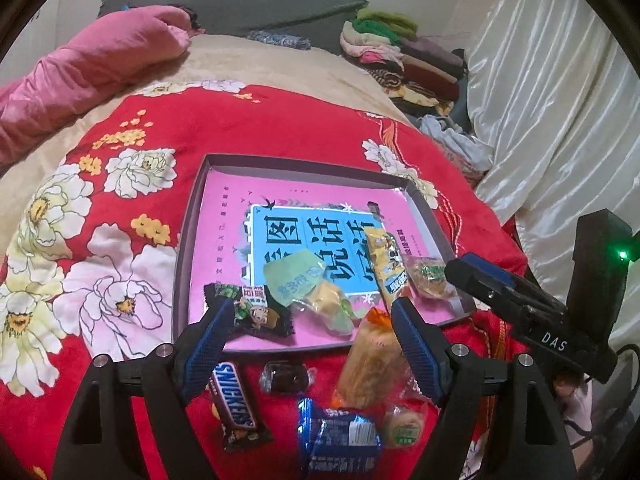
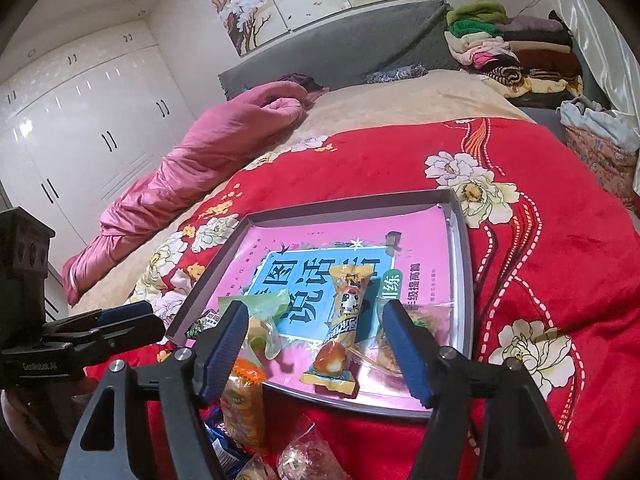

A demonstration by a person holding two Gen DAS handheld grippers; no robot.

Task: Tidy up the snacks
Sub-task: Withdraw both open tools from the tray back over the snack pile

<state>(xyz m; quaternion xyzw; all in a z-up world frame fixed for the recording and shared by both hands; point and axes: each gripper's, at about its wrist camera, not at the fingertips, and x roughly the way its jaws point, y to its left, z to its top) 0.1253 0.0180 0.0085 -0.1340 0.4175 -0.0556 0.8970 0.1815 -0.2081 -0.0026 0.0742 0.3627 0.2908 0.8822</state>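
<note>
We have four snacks in the tray. Our left gripper and right gripper both gape empty. At six o'clock the Snickers bar and four others wait outside.

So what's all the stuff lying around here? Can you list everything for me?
tray: 1, grey rim, pink-and-blue printed sheet inside, on red blanket
snacks in tray: 4 or 5, including yellow packet, green wrapper, black packet
Snickers bar: 1, brown, on blanket before tray
blue packet: 1, beside it
orange packet: 1, at tray edge
red floral blanket: 1, on bed
pink quilt: 1, far side
folded clothes: 1 pile, by headboard
left gripper: fingers open, empty
right gripper: fingers open, empty
</note>
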